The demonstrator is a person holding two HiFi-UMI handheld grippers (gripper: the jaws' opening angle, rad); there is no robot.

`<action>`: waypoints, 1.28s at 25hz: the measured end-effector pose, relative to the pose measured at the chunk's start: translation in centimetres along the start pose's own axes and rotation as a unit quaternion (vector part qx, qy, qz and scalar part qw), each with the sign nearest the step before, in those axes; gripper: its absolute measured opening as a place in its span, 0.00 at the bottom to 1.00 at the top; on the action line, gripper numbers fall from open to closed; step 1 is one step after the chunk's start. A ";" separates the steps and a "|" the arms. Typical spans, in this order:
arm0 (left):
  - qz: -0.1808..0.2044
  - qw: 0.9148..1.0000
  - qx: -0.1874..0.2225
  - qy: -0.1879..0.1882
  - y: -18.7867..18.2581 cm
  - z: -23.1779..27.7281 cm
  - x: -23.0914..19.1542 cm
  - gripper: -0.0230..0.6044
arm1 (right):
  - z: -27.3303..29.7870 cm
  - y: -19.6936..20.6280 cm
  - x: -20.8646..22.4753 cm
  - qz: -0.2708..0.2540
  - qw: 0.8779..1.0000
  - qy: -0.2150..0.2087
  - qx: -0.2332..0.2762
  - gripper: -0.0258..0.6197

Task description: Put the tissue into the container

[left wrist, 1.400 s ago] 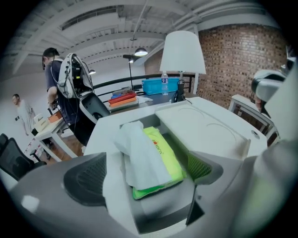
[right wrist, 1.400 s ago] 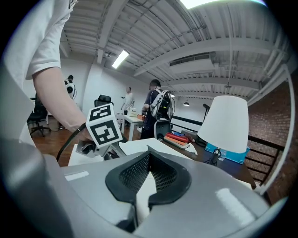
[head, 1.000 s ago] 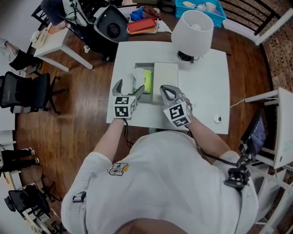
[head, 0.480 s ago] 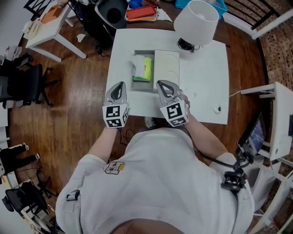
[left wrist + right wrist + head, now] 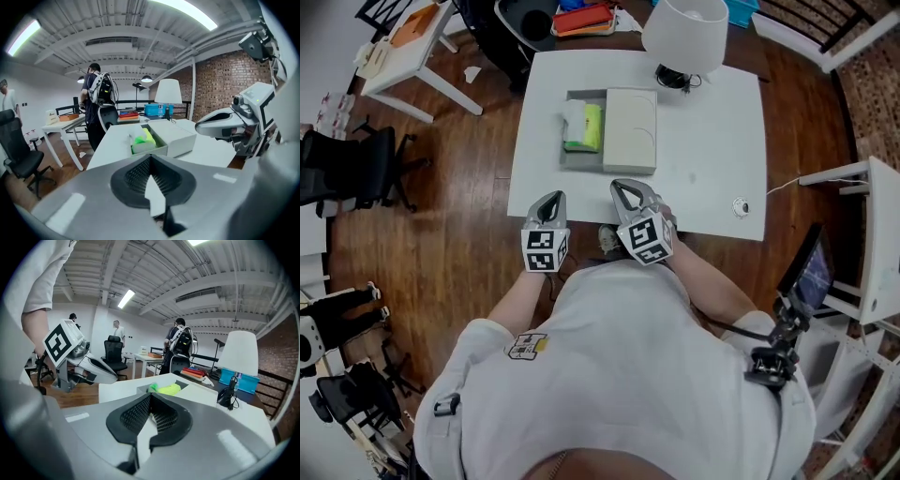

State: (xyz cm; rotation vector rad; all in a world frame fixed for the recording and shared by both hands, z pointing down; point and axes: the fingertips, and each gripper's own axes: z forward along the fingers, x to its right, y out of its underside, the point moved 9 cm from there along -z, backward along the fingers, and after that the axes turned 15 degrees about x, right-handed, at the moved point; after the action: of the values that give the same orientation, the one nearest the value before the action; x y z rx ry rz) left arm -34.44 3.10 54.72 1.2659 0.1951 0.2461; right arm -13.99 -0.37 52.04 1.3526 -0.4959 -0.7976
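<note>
The tissue pack (image 5: 581, 127), white and bright green, lies in the open left half of the grey container (image 5: 584, 157) at the table's far side. The container's white lid (image 5: 632, 129) covers the right half. My left gripper (image 5: 553, 197) hovers at the table's near edge, well short of the container, shut and holding nothing. My right gripper (image 5: 623, 187) is beside it over the near edge, jaws also together and holding nothing. In the left gripper view the tissue (image 5: 143, 139) sits ahead beyond my shut jaws. The right gripper view shows the tissue (image 5: 167, 389) too.
A white lamp (image 5: 684, 33) stands at the table's far right corner. A small round object (image 5: 741, 207) lies near the right edge with a cable running off. Office chairs (image 5: 352, 169) and a side table (image 5: 408, 42) stand on the wooden floor to the left. A person stands in the background.
Both grippers drew back from the container to the table's near edge. The left jaws, open at the tissue a second ago, closed. The tissue stays in the container.
</note>
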 end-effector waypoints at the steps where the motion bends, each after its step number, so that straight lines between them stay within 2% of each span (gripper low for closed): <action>1: 0.001 1.000 -0.009 0.000 0.4 -0.6 0.5 0.04 | -0.6 0.4 -0.4 0.006 1.000 -0.003 -0.004 0.04; 5: -0.001 0.999 -0.037 0.001 1.9 -2.8 2.8 0.04 | -3.3 2.6 -1.8 0.034 0.999 -0.012 -0.027 0.04; 11: 0.005 0.997 -0.063 0.034 3.8 -5.2 3.4 0.04 | -5.9 3.9 -5.5 0.048 0.998 -0.012 -0.050 0.04; 19: 0.030 0.990 -0.065 0.122 5.4 -5.6 3.2 0.04 | -5.5 4.7 -8.4 0.044 0.996 0.021 -0.072 0.04; 23: 0.022 0.987 -0.077 0.140 5.9 -6.5 2.2 0.04 | -4.7 4.2 -9.2 0.047 0.995 0.036 -0.082 0.04; 28: 0.032 0.982 -0.080 0.170 6.1 -6.6 1.6 0.04 | -4.3 3.8 -9.6 0.043 0.994 0.044 -0.088 0.04; 32: 0.031 0.980 -0.078 0.178 6.2 -6.5 1.5 0.04 | -4.4 3.8 -9.8 0.040 0.994 0.048 -0.093 0.04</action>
State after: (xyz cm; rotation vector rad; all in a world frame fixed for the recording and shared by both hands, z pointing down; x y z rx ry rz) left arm -35.33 11.24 58.76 1.0657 0.4353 0.5331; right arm -16.32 9.97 56.17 1.1848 -0.3864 -0.6922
